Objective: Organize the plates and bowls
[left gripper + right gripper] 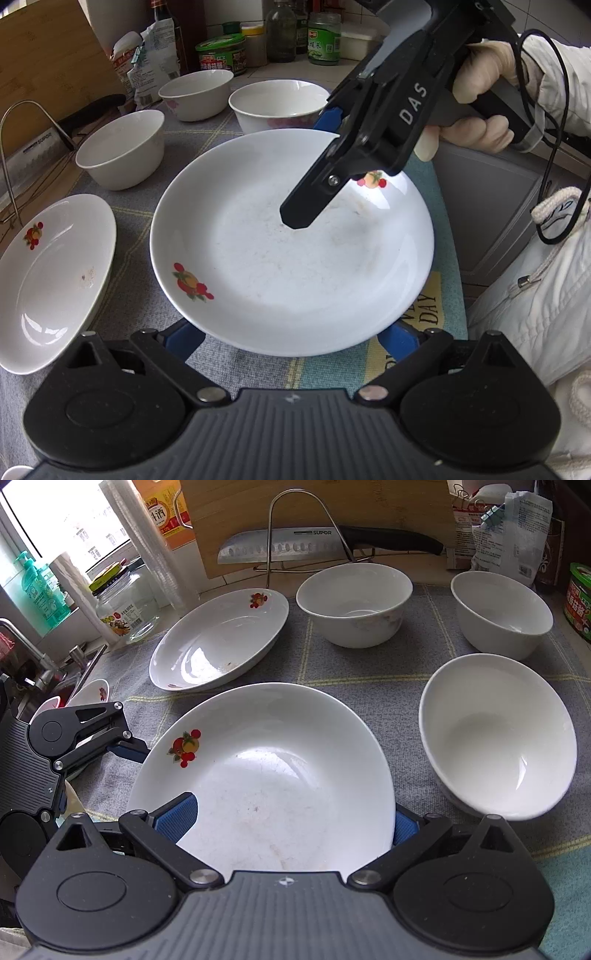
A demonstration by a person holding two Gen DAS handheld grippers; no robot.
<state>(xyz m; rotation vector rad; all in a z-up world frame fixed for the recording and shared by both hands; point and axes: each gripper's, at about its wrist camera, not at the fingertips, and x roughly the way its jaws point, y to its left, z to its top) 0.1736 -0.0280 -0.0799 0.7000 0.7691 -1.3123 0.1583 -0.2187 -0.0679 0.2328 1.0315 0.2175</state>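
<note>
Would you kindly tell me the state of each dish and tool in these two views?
Large plate: upright, empty, faintly smeared.
Second plate: upright, empty, small stain.
Back bowl: upright, empty.
Right bowl: upright, empty.
Near bowl: upright, empty.
Left tool: jaws wide, tips hidden by large plate; grip unclear.
Right tool: jaws wide, tips hidden by large plate; grip unclear.
</note>
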